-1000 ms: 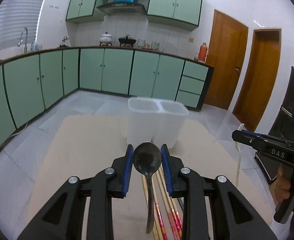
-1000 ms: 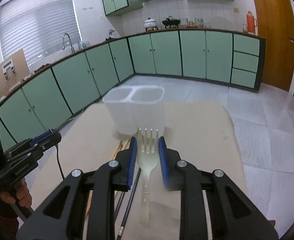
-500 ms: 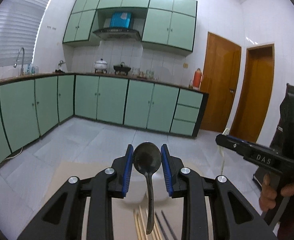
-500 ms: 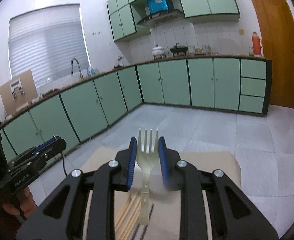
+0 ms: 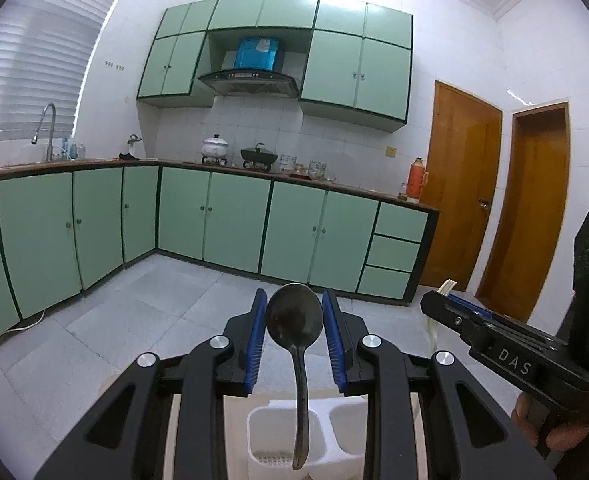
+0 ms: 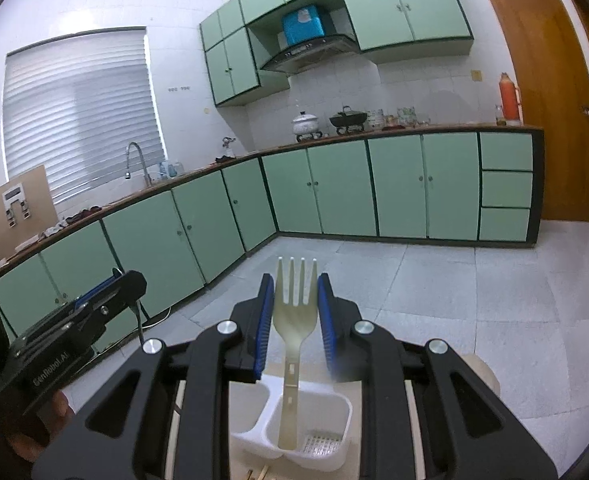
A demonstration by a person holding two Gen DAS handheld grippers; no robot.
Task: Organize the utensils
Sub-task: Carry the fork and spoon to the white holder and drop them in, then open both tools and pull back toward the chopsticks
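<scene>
My left gripper (image 5: 294, 320) is shut on a dark metal spoon (image 5: 294, 320), bowl up between the blue pads, handle hanging down over the left compartment of the white two-compartment utensil holder (image 5: 262, 432). My right gripper (image 6: 294, 312) is shut on a pale plastic fork (image 6: 294, 312), tines up, its handle hanging over the right compartment of the same holder (image 6: 330, 408). Each gripper also shows in the other's view: the right gripper (image 5: 446, 304) at the right edge, the left gripper (image 6: 122, 284) at the left edge.
The holder stands on a beige table (image 6: 478, 368). Chopstick ends (image 6: 256, 474) peek out at the bottom of the right wrist view. Green cabinets (image 5: 234, 224), a tiled floor and wooden doors (image 5: 462, 184) lie beyond. A hand (image 5: 550, 428) holds the right gripper's grip.
Both grippers have lifted and moved toward the holder with spoon and fork still held. The holder now sits under the hanging handles, and the chopsticks on the table have dropped almost out of view.
</scene>
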